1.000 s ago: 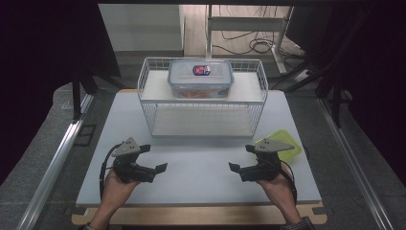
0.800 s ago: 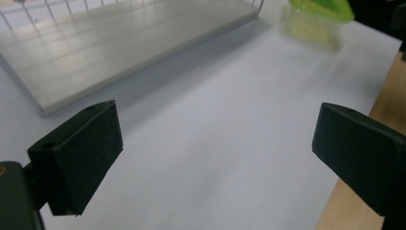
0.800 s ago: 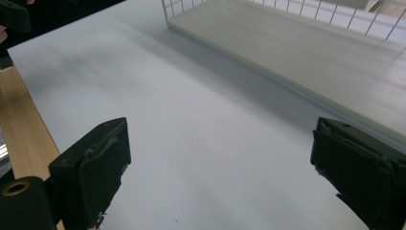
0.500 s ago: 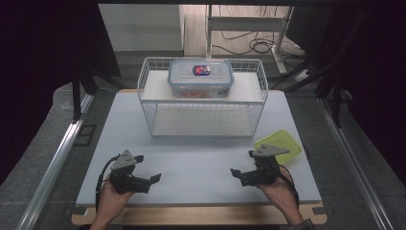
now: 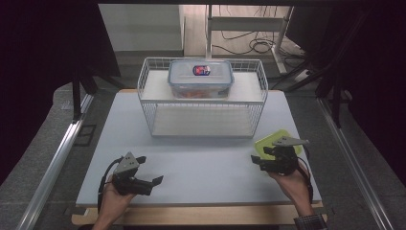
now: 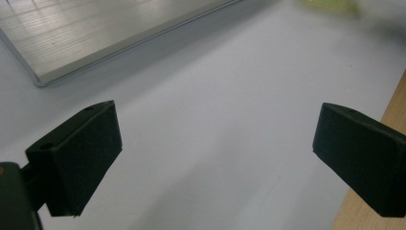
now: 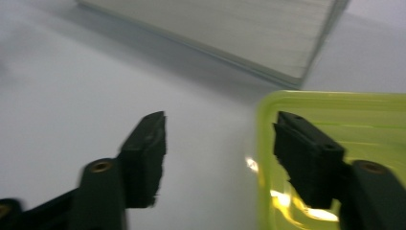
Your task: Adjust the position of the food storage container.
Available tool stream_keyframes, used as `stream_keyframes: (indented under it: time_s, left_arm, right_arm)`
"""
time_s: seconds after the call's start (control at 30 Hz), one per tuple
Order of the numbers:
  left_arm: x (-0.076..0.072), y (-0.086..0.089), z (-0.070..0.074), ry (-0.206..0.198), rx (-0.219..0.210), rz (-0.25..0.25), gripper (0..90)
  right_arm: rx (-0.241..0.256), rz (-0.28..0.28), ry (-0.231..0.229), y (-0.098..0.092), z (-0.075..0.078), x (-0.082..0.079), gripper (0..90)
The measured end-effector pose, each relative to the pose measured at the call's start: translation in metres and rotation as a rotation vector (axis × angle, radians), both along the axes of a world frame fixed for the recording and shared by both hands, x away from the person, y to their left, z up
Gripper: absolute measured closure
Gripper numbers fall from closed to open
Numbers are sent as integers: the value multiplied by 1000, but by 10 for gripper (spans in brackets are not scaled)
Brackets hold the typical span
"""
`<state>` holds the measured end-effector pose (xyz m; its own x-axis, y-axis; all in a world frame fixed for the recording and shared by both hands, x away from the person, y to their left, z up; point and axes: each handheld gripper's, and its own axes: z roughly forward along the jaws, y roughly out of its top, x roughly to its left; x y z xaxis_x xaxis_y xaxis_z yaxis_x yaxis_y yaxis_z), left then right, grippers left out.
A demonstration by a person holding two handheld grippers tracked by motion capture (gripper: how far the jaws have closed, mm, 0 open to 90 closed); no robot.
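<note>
Left gripper [image 5: 155,181]: held low over the white table [image 5: 210,163], near its front left; jaws wide apart, nothing between them.
Right gripper [image 5: 255,160]: at the front right, jaws open, straddling the rim of the yellow-green lid [image 7: 335,143].
Clear container [image 5: 200,78]: atop the wire rack [image 5: 203,103], lid on.
</note>
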<state>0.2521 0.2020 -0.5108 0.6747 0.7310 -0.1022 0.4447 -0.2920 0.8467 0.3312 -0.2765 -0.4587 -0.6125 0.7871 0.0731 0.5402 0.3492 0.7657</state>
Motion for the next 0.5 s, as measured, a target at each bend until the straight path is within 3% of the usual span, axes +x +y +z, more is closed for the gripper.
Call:
stream_keyframes:
  time_s: [0.1, 0.33, 0.4, 0.5]
  left_arm:
    - [1, 0, -1, 5, -1, 0, 29]
    - [2, 0, -2, 13, -3, -2, 31]
    - [2, 0, -2, 14, -4, -2, 33]
    - [2, 0, -2, 14, -6, -4, 33]
  right_arm:
    - [6, -26, 12, -14, 1, 7, 551]
    - [-23, -90, -5, -43, 5, 21, 840]
    - [-25, -114, -1, -52, 5, 25, 891]
    - [-20, -152, 1, -64, 3, 30, 893]
